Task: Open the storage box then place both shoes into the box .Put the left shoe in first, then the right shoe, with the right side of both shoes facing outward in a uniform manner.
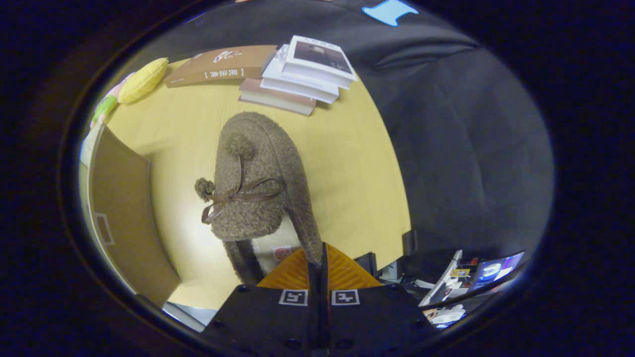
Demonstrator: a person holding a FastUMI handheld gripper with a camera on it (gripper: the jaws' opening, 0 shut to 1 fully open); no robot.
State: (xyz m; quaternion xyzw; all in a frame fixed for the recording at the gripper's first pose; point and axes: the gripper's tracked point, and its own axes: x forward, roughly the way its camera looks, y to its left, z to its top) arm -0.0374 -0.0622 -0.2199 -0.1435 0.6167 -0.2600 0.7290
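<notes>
Gripper view: the tool (322, 263) is seen clenched, its two fingers (347, 272) drawn together on the heel rim of the fuzzy brown shoe (258, 188), with a thin edge of the shoe's collar pinched between them. The shoe is carried toe-forward just ahead of the fingers, above the counter (357, 168), and whether its sole touches the wood cannot be told. A pompom (239, 145) is seen on top of the toe, a second pompom (204, 188) hangs off its side, and a thin brown ribbon bow (238, 195) is tied across the upper. A pale lining with a small red mark is glimpsed inside the shoe's opening, just above the fingers.

Beside the shoe, along one side edge of the counter, a brown cardboard panel of the storage box (124, 213) is seen standing upright, apart from the shoe. Beyond the shoe, at the counter's far edge, a stack of books (302, 74) is laid, with a brown book (218, 67) flat just beside it. At the far corner a yellow plush toy (143, 79) is rested, with a green-and-pink toy (105, 105) near it.
</notes>
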